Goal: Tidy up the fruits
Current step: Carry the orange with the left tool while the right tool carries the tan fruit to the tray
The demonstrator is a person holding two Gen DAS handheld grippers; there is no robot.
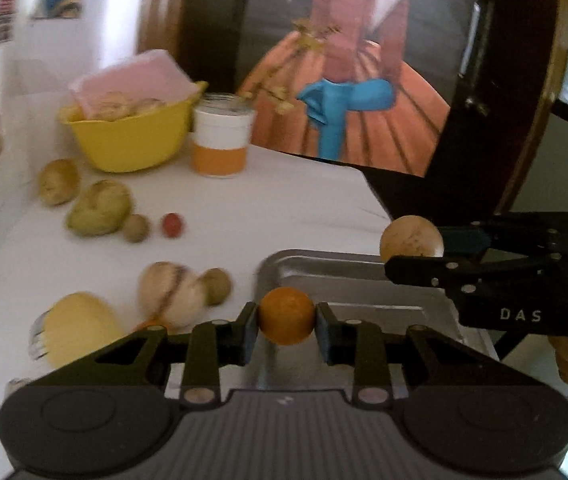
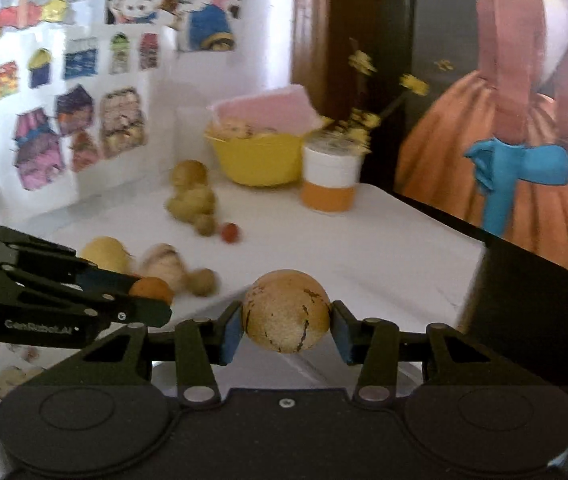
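Left gripper [image 1: 287, 316] pinches a small round orange fruit [image 1: 287, 315] at lower centre above a grey metal tray [image 1: 347, 276], apparently its destination; right gripper [image 2: 286, 311] clamps a speckled tan round fruit [image 2: 286, 311].

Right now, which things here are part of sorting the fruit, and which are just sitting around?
Part of the job:
- orange fruit in left gripper
- tan speckled fruit in right gripper
- metal tray
- loose fruits on table

Just lying about:
- yellow bowl
- orange-and-white jar
- wall pictures
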